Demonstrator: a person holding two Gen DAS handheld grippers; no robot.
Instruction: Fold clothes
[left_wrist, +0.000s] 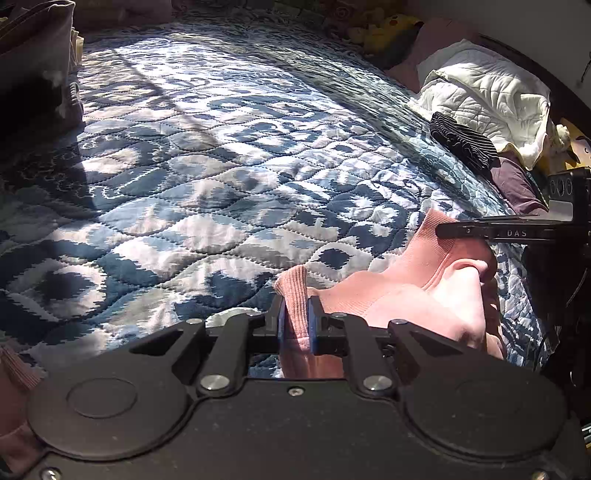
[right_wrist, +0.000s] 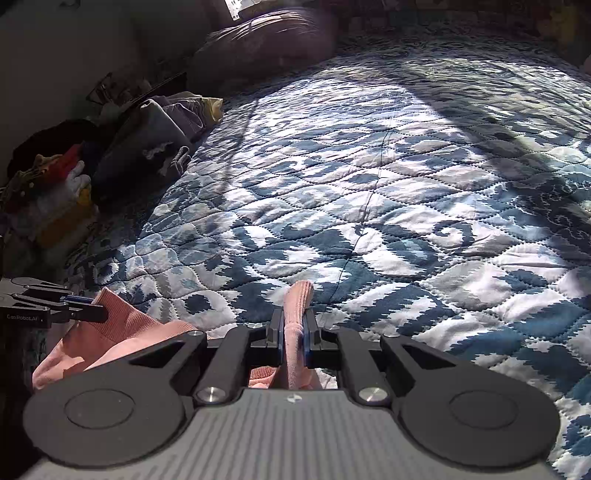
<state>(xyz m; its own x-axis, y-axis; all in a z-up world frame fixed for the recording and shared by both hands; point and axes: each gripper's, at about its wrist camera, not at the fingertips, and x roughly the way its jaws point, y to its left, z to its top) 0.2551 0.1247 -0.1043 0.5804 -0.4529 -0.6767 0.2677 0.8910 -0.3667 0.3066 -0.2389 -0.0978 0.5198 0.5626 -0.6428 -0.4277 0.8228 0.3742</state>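
A pink ribbed-hem garment (left_wrist: 413, 295) hangs between my two grippers just above the blue-and-white quilted bedspread (left_wrist: 207, 177). My left gripper (left_wrist: 295, 314) is shut on one ribbed edge of it. My right gripper (right_wrist: 293, 325) is shut on another ribbed edge of the pink garment (right_wrist: 122, 328). In the left wrist view the right gripper (left_wrist: 443, 230) comes in from the right, clamped on the hem. The right wrist view catches the left gripper (right_wrist: 99, 308) at the left edge, pinching the cloth. The rest of the garment sags below, partly hidden by the gripper bodies.
A black striped folded item (left_wrist: 461, 142) and a white quilted blanket (left_wrist: 491, 96) lie at the bed's right side. A heap of mixed clothes (right_wrist: 59, 184) and a grey garment (right_wrist: 155, 140) sit at the left edge. A purple pillow (right_wrist: 266, 40) lies at the head.
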